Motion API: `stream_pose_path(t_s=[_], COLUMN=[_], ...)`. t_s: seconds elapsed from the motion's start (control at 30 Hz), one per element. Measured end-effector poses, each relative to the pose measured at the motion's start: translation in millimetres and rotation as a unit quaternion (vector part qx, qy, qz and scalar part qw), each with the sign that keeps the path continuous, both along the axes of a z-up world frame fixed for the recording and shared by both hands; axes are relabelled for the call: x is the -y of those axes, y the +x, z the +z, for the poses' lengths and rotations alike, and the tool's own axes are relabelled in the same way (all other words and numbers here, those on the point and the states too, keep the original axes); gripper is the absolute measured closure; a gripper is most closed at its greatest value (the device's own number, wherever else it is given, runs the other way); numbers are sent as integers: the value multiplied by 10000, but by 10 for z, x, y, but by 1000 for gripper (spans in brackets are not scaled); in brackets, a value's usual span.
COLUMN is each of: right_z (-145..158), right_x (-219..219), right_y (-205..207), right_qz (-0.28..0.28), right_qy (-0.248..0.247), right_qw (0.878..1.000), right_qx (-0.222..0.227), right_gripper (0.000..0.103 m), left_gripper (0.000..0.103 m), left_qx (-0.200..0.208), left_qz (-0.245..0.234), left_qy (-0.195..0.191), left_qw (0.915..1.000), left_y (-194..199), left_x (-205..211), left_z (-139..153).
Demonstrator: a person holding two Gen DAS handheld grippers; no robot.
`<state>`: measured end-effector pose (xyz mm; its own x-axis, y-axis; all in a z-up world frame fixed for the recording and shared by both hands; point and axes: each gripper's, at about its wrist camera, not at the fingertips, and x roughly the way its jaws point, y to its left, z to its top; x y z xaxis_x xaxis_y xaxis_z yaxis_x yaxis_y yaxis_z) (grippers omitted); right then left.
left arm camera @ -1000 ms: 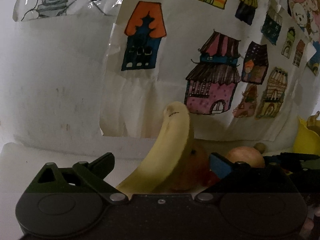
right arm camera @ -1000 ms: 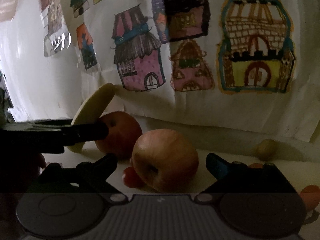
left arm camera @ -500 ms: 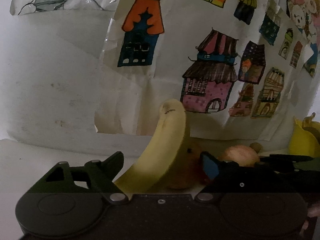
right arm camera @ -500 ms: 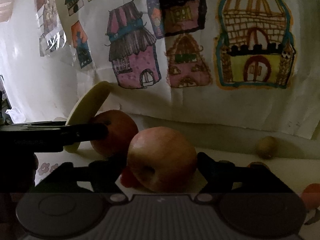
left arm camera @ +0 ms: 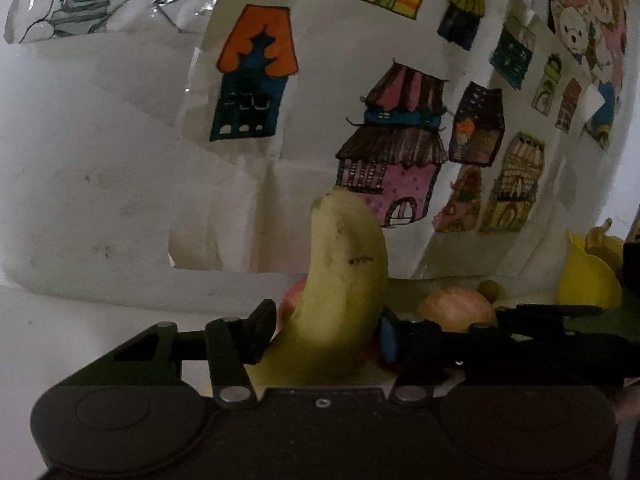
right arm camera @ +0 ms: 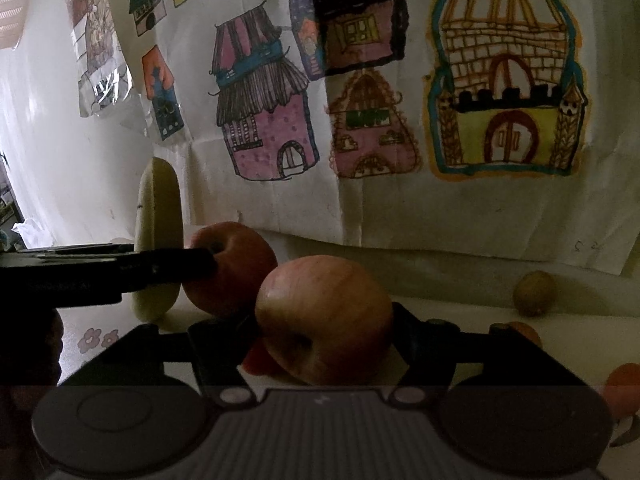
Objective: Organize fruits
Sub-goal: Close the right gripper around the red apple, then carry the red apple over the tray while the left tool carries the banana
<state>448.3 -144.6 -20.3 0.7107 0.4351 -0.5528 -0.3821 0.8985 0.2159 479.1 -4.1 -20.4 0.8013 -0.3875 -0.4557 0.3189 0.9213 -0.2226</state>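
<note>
A yellow banana (left arm camera: 340,300) stands tip-up between the fingers of my left gripper (left arm camera: 326,320). The jaws are closing and both pads touch its sides. From the right wrist view the banana (right arm camera: 158,240) is seen upright, with the left gripper's dark finger (right arm camera: 120,272) across it. My right gripper (right arm camera: 324,316) is closing on a red-yellow apple (right arm camera: 324,316), a finger pressed against each side. A second apple (right arm camera: 228,268) sits just behind, touching the banana.
A small round brown fruit (right arm camera: 534,288) lies by the wall at the right. Orange fruits (right arm camera: 624,380) sit at the right edge, a small red one (right arm camera: 256,360) under the held apple. A yellow object (left arm camera: 588,276) stands far right. The wall with house drawings (right arm camera: 264,120) is close behind.
Both pairs of jaws have closed in, the left onto the banana, the right onto the apple. The banana has swung from leaning to upright.
</note>
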Motion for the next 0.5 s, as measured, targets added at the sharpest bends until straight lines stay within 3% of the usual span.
stream_pose_path(t_s=[0.5], right_z=[-3], right_x=[25], right_y=[-50], right_qz=[-27], right_qy=[78], right_qw=[10000], right_qx=[-32], right_gripper=[31], left_gripper=[65], left_qx=[-131], left_qz=[183], left_qy=[96], left_qw=[9997], left_y=[-41], left_x=[17], left_z=[42])
